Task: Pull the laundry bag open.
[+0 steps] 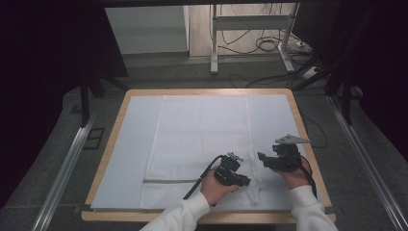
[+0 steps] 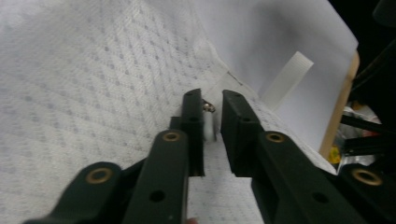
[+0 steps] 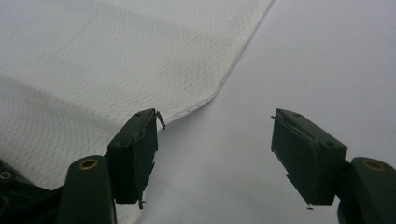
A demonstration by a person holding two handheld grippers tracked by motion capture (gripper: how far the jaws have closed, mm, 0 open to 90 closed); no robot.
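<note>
Now the left tongs (image 2: 212, 114) are pinching the towel (image 1: 202, 139) edge; the right tongs (image 3: 215, 140) stand open, so they should catch the corner beside them before lifting.

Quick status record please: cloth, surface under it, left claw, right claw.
cloth: white waffle-weave towel with a grey stripe, spread flat
surface: white sheet on a wooden-edged table
left claw: jaws nearly together at the towel's near right hem; a true pinch can't be told
right claw: jaws wide apart, nothing between them, beside the towel's edge
</note>
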